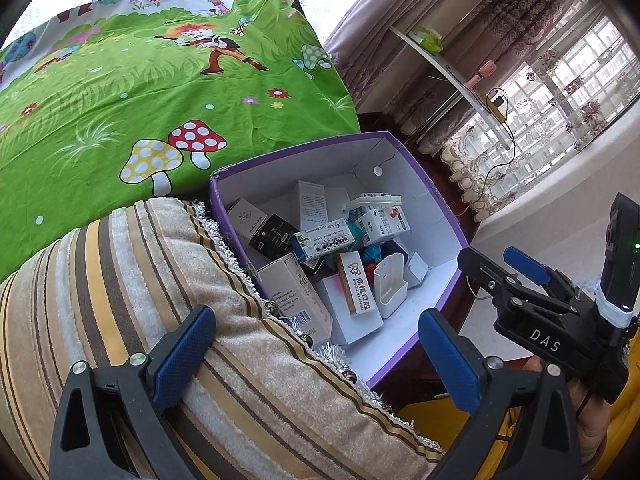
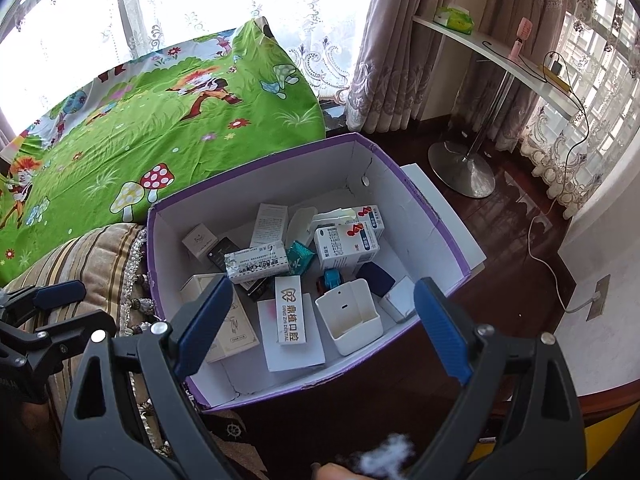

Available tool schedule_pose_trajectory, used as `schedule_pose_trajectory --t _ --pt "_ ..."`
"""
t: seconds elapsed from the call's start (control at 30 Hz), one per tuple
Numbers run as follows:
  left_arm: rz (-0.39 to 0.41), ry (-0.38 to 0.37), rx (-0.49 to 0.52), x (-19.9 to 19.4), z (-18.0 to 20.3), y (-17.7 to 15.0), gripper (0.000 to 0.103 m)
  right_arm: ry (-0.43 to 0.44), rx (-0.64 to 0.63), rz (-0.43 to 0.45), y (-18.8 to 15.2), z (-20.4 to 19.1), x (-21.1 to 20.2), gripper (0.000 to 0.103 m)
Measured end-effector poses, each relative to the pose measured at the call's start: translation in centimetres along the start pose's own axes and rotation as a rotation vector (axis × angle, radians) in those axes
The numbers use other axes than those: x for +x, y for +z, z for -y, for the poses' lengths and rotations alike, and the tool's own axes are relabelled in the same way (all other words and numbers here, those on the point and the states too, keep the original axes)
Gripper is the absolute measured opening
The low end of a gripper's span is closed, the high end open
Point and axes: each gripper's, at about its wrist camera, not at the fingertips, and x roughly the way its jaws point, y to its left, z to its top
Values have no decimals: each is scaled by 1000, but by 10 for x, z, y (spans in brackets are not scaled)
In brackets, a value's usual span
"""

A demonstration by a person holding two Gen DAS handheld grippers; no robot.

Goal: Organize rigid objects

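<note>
We hold the left gripper (image 1: 316,354) and right gripper (image 2: 322,330) wide and empty, the striped cushion (image 2: 100,256) crowding the purple box (image 2: 432,216) at nine o'clock.

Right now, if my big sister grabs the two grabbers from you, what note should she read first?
Left gripper: open, empty, over the striped cushion.
Right gripper: open, empty, above the purple box.
Things: small cartons sit jumbled inside the box, with the Ding Zhi Dental carton and white plastic holder nearest. A blue toy car sits among them.
Done: can't tell from this; nothing is lined up.
Left: sort everything. The white holder looks easiest to grab first.
</note>
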Motion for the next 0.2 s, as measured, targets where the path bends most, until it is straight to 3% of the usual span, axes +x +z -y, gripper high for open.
schedule_pose_trajectory --t 0.2 --pt "3 3 10 2 2 1 102 3 1 -4 0 0 0 93"
